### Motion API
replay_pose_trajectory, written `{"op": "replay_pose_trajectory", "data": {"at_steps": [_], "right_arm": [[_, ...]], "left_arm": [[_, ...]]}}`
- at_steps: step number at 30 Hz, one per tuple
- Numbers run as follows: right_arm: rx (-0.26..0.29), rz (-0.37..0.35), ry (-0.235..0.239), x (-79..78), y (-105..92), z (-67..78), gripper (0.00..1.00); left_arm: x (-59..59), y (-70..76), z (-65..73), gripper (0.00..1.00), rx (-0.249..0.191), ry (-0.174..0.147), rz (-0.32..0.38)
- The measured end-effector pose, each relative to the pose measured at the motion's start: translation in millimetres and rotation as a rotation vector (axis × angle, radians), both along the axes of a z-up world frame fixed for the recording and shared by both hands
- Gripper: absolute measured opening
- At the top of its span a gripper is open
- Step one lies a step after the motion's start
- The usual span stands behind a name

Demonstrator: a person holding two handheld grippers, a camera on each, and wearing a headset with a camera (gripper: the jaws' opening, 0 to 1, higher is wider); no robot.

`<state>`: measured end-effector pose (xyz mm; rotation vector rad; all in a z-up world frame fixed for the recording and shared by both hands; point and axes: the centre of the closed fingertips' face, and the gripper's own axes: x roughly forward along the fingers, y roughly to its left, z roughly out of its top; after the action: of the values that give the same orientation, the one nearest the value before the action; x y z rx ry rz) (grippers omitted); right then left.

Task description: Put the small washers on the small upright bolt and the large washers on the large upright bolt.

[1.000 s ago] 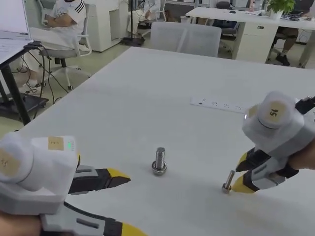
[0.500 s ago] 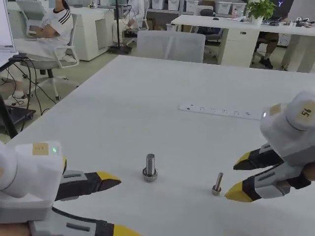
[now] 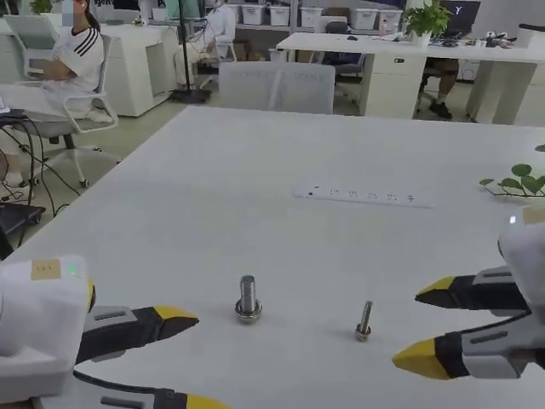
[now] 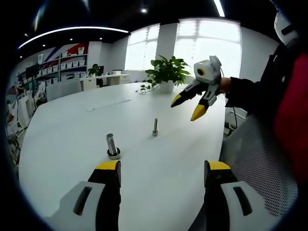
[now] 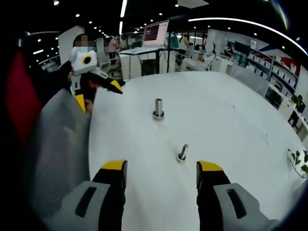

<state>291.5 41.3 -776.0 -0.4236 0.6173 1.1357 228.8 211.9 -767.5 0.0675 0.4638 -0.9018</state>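
The large bolt (image 3: 248,300) stands upright on the white table with washers stacked around its base. The small bolt (image 3: 364,321) stands to its right, with a ring at its foot. My left gripper (image 3: 192,362) is open and empty at the near left, a short way from the large bolt. Just right of the small bolt, my right gripper (image 3: 415,328) is open and empty, apart from it. The left gripper view shows the large bolt (image 4: 112,146), the small bolt (image 4: 155,127) and the right gripper (image 4: 185,110). The right gripper view shows the large bolt (image 5: 158,108) and the small bolt (image 5: 182,152).
A white power strip (image 3: 362,195) lies across the table (image 3: 255,170) beyond the bolts. Plant leaves (image 3: 515,181) reach in at the right edge. A grey chair (image 3: 274,85) stands at the far side, and a person (image 3: 72,51) sits at a desk at the back left.
My right gripper has drawn back to the right, away from the small bolt it was touching. The head camera has tilted up; the bolts stay in place.
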Motion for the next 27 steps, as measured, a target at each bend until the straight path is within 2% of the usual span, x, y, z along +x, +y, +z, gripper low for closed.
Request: {"op": "replay_pose_trajectory", "data": {"at_steps": [7, 17, 27], "right_arm": [[0.104, -0.053, 0.011, -13.2, -3.1, 3.0, 0.72], [0.173, -0.101, 0.005, -25.1, -2.9, -3.5, 0.85], [0.191, -0.132, 0.0, -28.1, 0.3, -4.6, 0.91]], "left_arm": [[-0.4, -1.5, -0.8, 0.71, -0.004, 0.009, 0.006], [1.9, 1.6, -0.5, 0.75, -0.015, 0.014, 0.037], [5.8, 7.3, -5.9, 0.82, -0.012, 0.037, 0.077]]}}
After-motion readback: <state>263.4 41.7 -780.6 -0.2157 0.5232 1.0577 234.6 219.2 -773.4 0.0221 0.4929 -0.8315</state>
